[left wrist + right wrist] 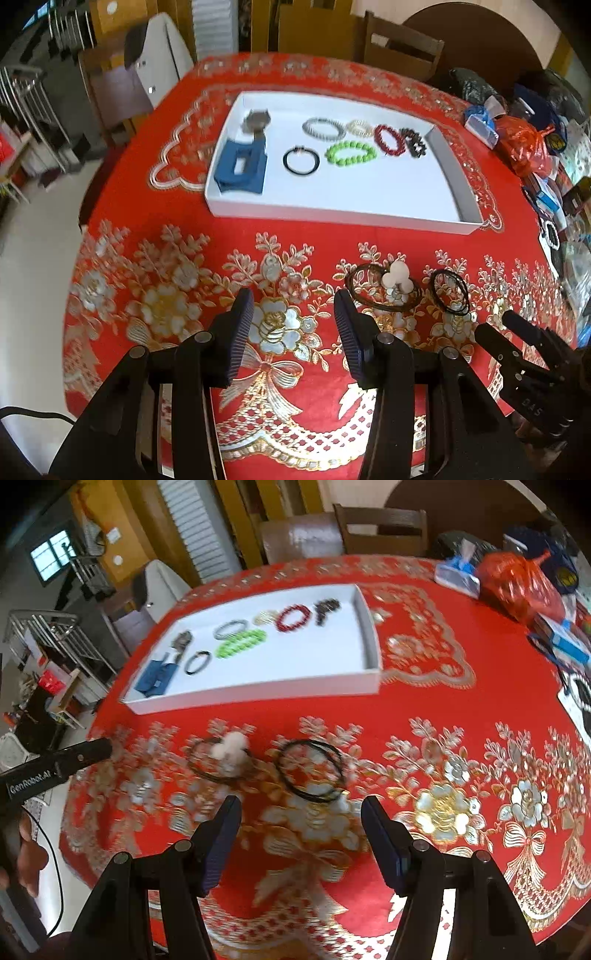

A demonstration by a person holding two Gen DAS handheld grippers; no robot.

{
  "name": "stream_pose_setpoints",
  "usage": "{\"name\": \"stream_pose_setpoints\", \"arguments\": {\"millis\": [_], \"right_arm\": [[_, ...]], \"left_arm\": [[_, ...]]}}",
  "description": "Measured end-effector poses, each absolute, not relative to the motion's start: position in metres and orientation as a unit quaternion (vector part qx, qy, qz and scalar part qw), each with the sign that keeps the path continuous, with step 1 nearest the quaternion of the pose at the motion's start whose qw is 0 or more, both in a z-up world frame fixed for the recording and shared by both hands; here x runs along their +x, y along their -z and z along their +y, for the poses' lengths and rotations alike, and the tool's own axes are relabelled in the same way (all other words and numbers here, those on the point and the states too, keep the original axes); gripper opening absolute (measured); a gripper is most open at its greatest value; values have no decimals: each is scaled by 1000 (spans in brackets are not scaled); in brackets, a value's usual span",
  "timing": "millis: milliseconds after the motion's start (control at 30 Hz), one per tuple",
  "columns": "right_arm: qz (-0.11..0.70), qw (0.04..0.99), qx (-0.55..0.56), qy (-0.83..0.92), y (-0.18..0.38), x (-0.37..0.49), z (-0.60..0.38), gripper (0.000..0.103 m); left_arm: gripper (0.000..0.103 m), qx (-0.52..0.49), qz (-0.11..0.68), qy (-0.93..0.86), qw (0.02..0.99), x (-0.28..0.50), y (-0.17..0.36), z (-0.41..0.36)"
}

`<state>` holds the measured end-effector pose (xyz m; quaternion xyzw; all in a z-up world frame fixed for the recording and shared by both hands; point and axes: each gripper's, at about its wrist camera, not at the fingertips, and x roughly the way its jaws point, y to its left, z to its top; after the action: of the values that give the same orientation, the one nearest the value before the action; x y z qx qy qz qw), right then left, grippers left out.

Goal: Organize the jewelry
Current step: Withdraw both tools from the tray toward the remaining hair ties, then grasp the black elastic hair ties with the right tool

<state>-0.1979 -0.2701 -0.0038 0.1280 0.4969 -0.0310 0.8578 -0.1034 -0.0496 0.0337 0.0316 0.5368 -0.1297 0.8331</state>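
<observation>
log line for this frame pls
left gripper open, empty | right gripper open, empty | black hair tie, pompom tie on tablecloth | bracelets in white tray

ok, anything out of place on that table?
Yes. Two pieces lie loose on the red tablecloth, outside the white tray that holds the other bracelets: a brown cord piece with white pompoms and a black cord bracelet. Nothing looks spilled or damaged.
</observation>
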Motion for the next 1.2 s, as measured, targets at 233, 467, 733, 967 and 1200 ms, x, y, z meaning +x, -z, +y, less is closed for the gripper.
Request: {"name": "stream_pose_setpoints", "arguments": {"millis": [233,467,733,967,1200], "right_arm": [[499,861,92,34,17,-178,-283,65],[514,856,47,20,39,-159,-281,48],[510,860,2,9,44,-154,-284,9],[517,855,37,-7,43,-152,-306,3],[516,856,30,-10,43,-150,-303,3]], "left_arm": [[44,19,570,159,806,-92,-8,-66],[52,39,592,199,780,-90,7,-93],[55,64,600,161,781,-73,21,-103],[55,97,594,140,786,-62,31,-115],[3,115,571,180,793,-59,29,-130]]}}
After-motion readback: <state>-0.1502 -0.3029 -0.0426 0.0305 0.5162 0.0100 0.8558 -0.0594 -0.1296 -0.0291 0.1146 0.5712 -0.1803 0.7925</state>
